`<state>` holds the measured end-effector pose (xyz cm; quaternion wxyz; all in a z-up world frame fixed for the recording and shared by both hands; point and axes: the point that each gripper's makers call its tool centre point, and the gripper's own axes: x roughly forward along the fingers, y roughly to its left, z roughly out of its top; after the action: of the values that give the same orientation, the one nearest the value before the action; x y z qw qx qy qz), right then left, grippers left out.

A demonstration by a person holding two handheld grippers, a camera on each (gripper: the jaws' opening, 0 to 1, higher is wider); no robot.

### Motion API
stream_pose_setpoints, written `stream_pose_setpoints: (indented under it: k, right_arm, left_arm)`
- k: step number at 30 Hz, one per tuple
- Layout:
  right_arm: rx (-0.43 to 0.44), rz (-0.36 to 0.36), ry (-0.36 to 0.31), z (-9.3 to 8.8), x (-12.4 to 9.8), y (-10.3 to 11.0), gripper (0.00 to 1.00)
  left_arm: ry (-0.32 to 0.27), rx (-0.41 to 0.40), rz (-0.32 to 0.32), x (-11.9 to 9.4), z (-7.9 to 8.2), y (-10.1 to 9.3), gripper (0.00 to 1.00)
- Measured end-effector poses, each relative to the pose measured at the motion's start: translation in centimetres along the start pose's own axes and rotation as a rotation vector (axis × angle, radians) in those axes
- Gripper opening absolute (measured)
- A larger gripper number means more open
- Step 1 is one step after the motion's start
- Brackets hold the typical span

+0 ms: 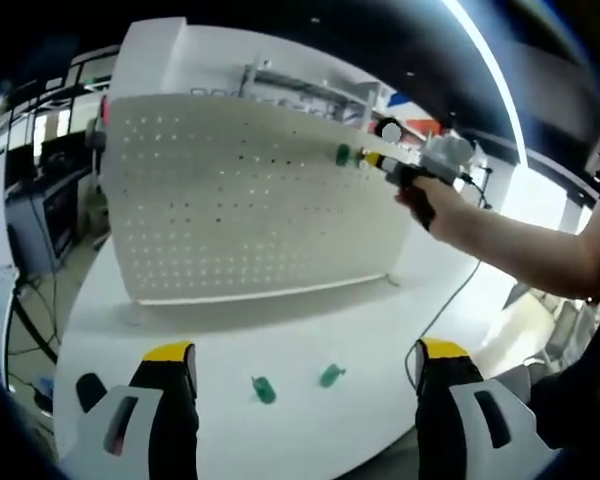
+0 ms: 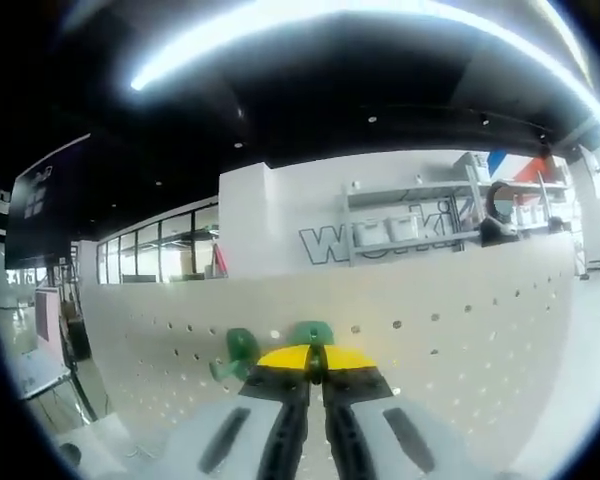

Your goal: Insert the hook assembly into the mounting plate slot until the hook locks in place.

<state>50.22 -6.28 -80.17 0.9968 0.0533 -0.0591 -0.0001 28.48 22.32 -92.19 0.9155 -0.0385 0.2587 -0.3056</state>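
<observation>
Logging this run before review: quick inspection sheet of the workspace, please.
Surface: white tabletop, mostly bare.
Job's things: white perforated pegboard panel upright on the table; green plastic hook at its upper right holes, another green hook beside the right tool's tips; two loose green hooks lying on the table.
Clutter: nothing seen.
Grippers: left tool open, empty, low over the near table edge; right tool shut against the board, a green piece at its tips; what it grips is hidden.
Cables: dark cable trailing down from the right tool.
Surroundings: metal shelving on a white wall, ceiling light strip.
</observation>
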Motion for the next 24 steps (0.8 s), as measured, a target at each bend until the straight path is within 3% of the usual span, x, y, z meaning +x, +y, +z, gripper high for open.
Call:
stream_pose_setpoints:
  k: [9,17,19,20,24]
  right_arm:
    - [-0.053,-0.005,0.009,-0.3,-0.1,0.2,0.02]
    - [-0.027,-0.028,0.022,-0.7,0.1,0.1,0.02]
    - [-0.030,-0.025,0.046,-1.1,0.0,0.2,0.03]
    - [-0.040,-0.012,0.094,-1.9,-0.1,0.3,0.03]
    - [-0.032,-0.013,0.075,-1.6,0.0,0.3,0.05]
  left_arm:
    - [0.004,0.002,-0.007,0.1,-0.1,-0.2,0.90]
    - [0.006,0.000,0.002,-0.2,-0.2,0.2,0.88]
    - [0.006,-0.003,0.002,-0.2,-0.3,0.2,0.88]
    - [0.008,-0.003,0.001,-0.2,-0.3,0.1,0.88]
    - [0.008,0.002,-0.006,-0.2,-0.2,-0.1,0.89]
